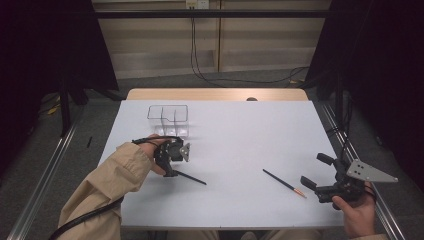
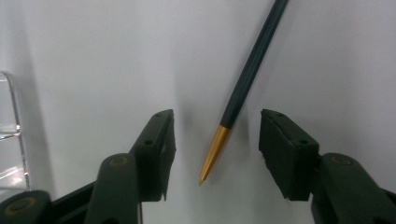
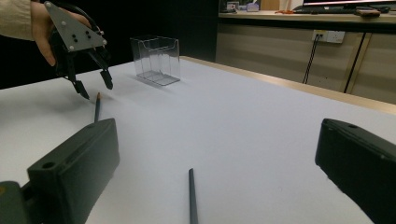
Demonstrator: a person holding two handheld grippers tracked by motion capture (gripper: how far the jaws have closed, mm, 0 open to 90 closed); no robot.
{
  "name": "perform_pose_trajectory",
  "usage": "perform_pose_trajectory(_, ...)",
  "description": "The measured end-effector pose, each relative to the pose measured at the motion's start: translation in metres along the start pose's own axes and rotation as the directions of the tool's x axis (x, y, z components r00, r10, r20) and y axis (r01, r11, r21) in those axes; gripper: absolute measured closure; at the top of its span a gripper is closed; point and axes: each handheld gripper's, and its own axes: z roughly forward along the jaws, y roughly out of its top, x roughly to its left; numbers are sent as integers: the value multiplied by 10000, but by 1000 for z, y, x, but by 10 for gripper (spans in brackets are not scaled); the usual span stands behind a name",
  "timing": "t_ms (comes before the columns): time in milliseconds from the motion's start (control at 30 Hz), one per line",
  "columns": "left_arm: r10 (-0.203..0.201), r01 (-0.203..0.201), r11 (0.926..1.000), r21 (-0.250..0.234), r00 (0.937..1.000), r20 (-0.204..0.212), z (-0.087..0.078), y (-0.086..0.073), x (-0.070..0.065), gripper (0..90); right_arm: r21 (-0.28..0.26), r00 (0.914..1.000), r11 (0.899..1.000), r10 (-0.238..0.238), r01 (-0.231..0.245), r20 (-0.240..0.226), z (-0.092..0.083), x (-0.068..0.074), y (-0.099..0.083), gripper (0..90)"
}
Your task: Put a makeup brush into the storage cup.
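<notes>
A white desk [image 1: 235, 150] holds two dark pencils. The left gripper [image 2: 217, 140] points down near the left edge, jaws partly open and straddling the gold tip of the left pencil [image 2: 247, 79] without touching it. The right gripper [image 1: 315, 172], jaws wide and empty, rests near the right edge beside the second pencil [image 1: 284, 183]. A clear plastic organizer [image 1: 168, 120] stands toward the far-left corner.

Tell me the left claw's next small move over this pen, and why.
Probably shift slightly to centre on the pen, then lower and close. The left claw stands open astride the dark slim pen with the gold tip, pads not touching it; the pen lies flat on the white table, nearer one pad.
</notes>
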Motion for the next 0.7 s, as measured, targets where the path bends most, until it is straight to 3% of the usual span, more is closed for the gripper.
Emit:
perform_pose_trajectory(100, 6, -5, 10000, -95, 9999, 114, 2, 1, -1, 546, 14, 10000, 10000, 6, -6, -16, 0, 0, 0, 0)
perform_pose_trajectory(267, 76, -82, 9999, 147, 9992, 382, 5, 1, -1, 614, 10, 10000, 10000, 7, -7, 7, -1, 0, 0, 0)
perform_pose_trajectory(433, 156, -160, 9998, 125, 9994, 302, 5, 1, -2, 693, -3, 10000, 10000, -8, 8, 11, -1, -1, 0, 0)
perform_pose_trajectory(700, 34, -51, 9996, 281, 9982, 606, 11, 1, -4, 747, 18, 10000, 10000, 33, -34, 22, -1, 0, 0, 0)
